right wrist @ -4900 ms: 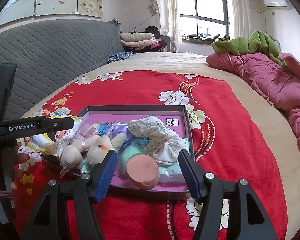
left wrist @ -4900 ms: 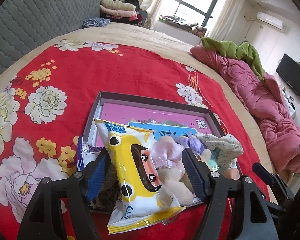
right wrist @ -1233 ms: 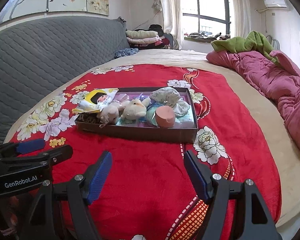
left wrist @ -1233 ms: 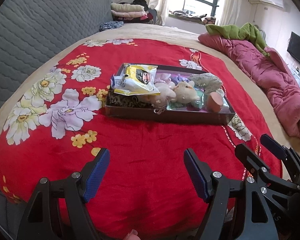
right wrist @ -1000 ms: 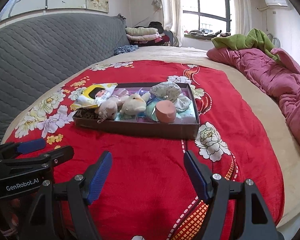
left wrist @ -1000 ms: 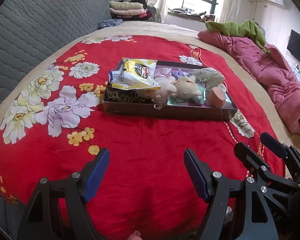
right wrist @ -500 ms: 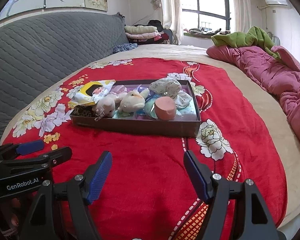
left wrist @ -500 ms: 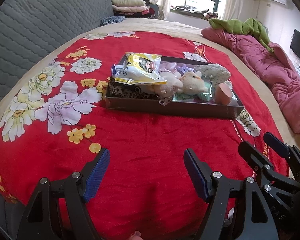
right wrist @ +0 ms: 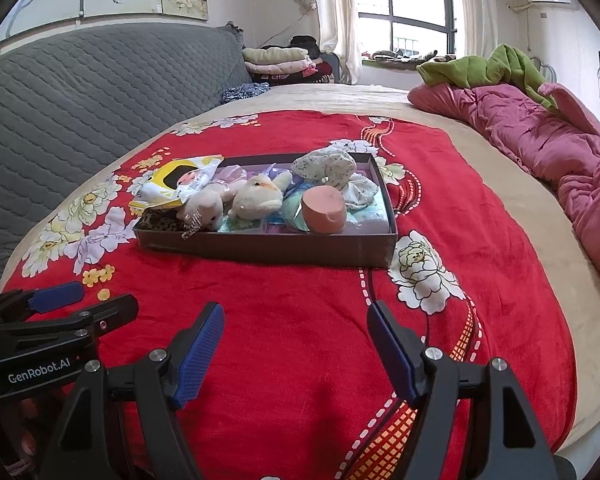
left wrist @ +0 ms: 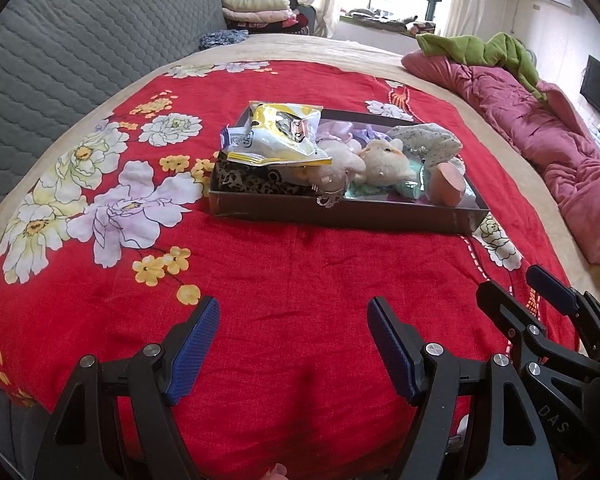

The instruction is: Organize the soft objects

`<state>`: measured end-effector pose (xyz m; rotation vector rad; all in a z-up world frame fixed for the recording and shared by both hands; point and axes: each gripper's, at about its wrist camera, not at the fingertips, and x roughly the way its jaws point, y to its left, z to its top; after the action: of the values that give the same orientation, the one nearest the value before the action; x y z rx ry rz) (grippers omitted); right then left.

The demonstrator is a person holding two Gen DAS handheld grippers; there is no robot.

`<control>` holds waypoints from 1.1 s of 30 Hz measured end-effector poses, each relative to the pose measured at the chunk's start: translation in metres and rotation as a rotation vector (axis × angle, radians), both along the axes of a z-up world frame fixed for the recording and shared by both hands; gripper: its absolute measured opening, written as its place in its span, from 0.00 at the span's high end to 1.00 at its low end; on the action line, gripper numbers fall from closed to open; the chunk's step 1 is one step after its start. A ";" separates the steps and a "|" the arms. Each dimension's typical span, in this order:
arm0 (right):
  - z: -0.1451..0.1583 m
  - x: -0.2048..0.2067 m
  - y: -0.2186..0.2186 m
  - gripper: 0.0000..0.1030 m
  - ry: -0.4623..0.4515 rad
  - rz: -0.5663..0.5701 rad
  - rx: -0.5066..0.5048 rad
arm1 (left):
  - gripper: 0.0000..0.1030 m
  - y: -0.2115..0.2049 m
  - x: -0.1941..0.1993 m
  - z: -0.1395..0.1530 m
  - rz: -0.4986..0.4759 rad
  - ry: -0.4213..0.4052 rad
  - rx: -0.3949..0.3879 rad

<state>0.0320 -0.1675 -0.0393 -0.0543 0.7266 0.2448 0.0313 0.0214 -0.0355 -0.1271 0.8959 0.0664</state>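
Left wrist view: left gripper (left wrist: pixel 292 344) low over the near edge of a red floral blanket (left wrist: pixel 260 264) on the bed, blue-padded fingers (left wrist: pixel 192 350) spread wide, grasping nothing. Shallow dark cardboard box (left wrist: pixel 340 212) toward the blanket's middle, well apart from both grippers. Inside: yellow-and-white snack bag (left wrist: pixel 278 136) propped on the left end over a leopard-print cloth (left wrist: pixel 252 182); two cream plush toys (left wrist: pixel 384 162) in the centre; speckled pale fabric bundle (left wrist: pixel 424 142) at the far right corner; round pink sponge (left wrist: pixel 446 184) near the right wall. Right wrist view: right gripper (right wrist: pixel 296 342) likewise released, empty, short of the box. Crumpled pink quilt (right wrist: pixel 540 136) along the bed's right edge.
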 end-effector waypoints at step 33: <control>0.000 -0.001 0.002 0.29 -0.004 -0.002 -0.003 | 0.25 0.002 -0.001 0.000 0.002 0.001 -0.008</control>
<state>0.0306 -0.1655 -0.0390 -0.0569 0.7227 0.2419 0.0305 0.0233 -0.0356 -0.1350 0.8970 0.0651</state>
